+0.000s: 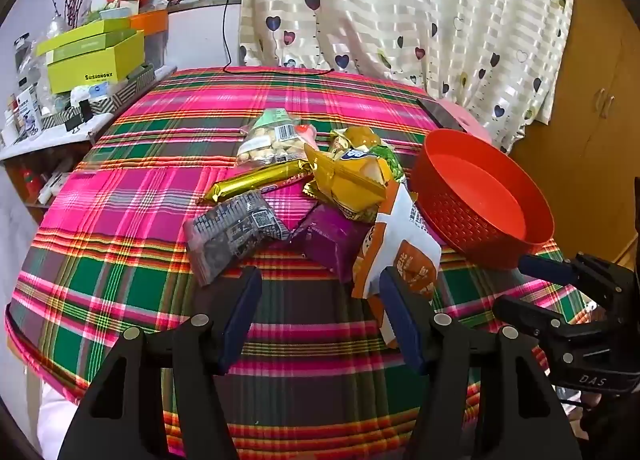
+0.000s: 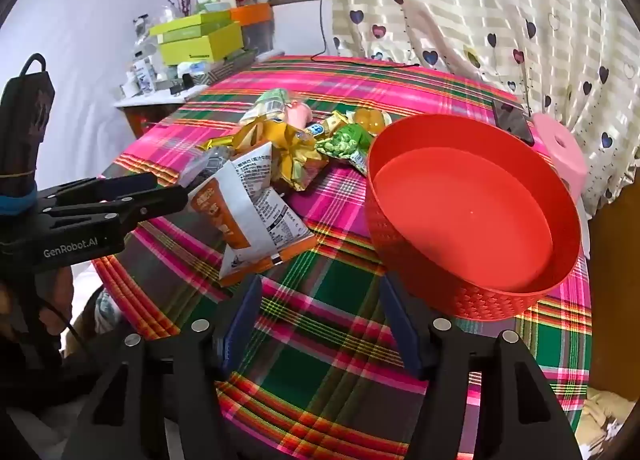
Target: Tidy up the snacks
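Down over the plaid tablecloth (image 1: pixel 120 272) we go, and a good deal is tucked out of sight. The snack pile (image 1: pixel 320 188) overlaps itself: the purple packet (image 1: pixel 336 240) is half buried under the gold wrapper (image 1: pixel 348 180) and the orange-and-white packet (image 1: pixel 400 252), and the print on every pack is too small to read. The green pack (image 2: pixel 344 142) only peeks out in the left view; the right wrist view shows it better, just beside the red basket (image 2: pixel 472 216). The basket's far wall hides part of a dark flat object and a pink roll (image 2: pixel 560 152) behind it; what the dark thing is, I cannot tell. The shelf clutter off beyond the pile is a blur of boxes.

Now the grippers. The left gripper (image 1: pixel 320 316) hangs with its blue pads spread wide, nothing between them but cloth. The orange-and-white packet's near corner slips behind its right-hand finger (image 1: pixel 400 320), and the grey packet (image 1: pixel 232 232) sits just ahead of the other finger; whether either touches, I cannot tell. The pile lies directly ahead of it, the basket off to the pile's right.

The right gripper (image 2: pixel 320 320) is equally wide apart and empty-handed, poised over bare cloth, with the basket's rim just ahead of its right-hand finger and the orange-and-white packet just ahead on the other side. The basket holds no snacks; every pack lies on the cloth beside it.
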A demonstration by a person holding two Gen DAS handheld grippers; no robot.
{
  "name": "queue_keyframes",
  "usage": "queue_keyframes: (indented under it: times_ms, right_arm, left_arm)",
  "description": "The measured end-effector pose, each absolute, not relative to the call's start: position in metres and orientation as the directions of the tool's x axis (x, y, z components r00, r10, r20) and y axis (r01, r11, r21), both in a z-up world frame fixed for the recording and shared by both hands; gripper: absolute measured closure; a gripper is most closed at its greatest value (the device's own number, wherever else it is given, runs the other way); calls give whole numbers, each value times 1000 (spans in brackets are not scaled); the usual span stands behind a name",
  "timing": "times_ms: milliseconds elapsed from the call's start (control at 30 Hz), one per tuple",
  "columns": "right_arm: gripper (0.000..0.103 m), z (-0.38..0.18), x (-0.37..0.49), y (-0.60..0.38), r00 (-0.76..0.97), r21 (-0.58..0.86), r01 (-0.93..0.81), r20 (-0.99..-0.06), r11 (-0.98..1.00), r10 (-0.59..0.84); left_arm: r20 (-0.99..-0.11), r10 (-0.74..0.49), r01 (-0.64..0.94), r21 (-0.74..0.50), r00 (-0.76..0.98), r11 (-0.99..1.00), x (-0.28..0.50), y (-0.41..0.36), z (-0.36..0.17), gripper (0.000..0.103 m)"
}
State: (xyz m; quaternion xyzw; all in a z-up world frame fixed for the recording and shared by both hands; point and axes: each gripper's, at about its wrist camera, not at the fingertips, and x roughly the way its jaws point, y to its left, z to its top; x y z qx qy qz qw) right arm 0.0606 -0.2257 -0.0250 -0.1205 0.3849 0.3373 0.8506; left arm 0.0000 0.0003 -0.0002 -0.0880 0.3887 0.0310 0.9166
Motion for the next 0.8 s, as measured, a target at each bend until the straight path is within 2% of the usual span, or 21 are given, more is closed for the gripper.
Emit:
queue_keyframes:
  times_ms: [300, 433, 800]
  right_arm:
    - [42, -25, 58, -218, 471, 54, -671, -739, 739, 482]
    - [42, -23, 57, -215, 465, 50, -679, -743, 733, 481]
    - [42, -24, 60, -209, 462, 43, -682, -748, 730, 476]
  left_arm:
    - [-707, -19, -111, -137, 707, 984, -3, -2, 2, 41]
    - [-711, -57, -103, -180, 701, 978, -7, 10, -3, 41]
    - [-711, -34, -86, -132, 703, 987, -8, 7, -2, 41]
